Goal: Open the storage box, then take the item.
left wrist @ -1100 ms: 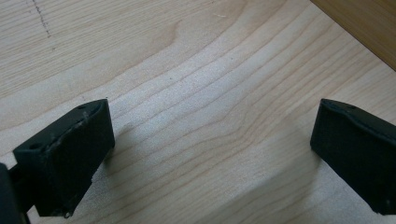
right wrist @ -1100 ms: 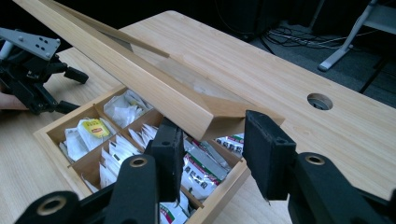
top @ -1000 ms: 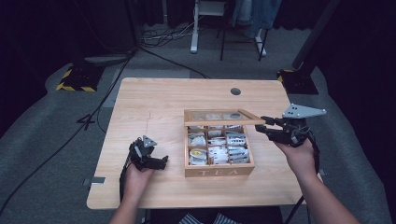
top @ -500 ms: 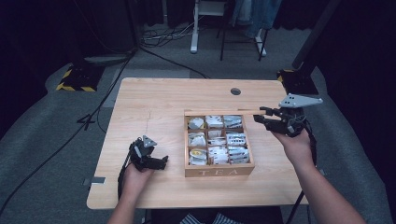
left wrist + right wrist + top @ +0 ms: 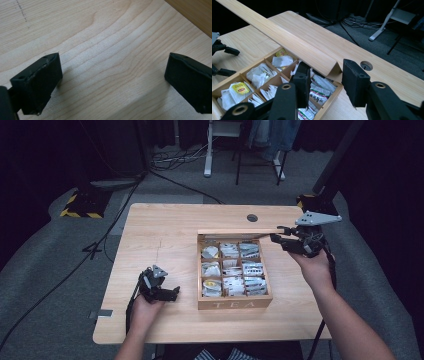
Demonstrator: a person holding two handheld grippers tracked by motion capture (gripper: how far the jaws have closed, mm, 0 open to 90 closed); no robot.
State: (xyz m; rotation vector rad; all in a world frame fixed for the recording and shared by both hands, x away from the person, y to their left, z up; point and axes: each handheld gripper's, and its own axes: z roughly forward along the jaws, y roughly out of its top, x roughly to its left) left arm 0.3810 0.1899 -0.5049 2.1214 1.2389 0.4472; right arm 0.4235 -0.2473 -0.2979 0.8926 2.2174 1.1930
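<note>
A wooden tea box [image 5: 235, 302] marked TEA stands on the table right of centre, its compartments holding several tea bags [image 5: 230, 270]. Its hinged lid [image 5: 235, 231] stands raised along the back edge. My right gripper [image 5: 276, 234] is shut on the lid's right corner. In the right gripper view the lid [image 5: 287, 40] runs off to the upper left from between the jaws of the right gripper [image 5: 325, 75], above the open box [image 5: 329, 100]. My left gripper [image 5: 167, 287] rests on the table left of the box, open, with bare wood between its jaws [image 5: 112, 82].
A round cable hole [image 5: 252, 218] lies in the table behind the box. The table's right edge is close under my right hand. Beyond the far edge, cables, a chair's legs [image 5: 260, 155] and a yellow-and-black striped base [image 5: 80, 207] sit on the grey floor.
The right gripper has risen and moved back and right with the lid's corner. The lid has swung from low over the rear compartments to upright. The left gripper stayed put.
</note>
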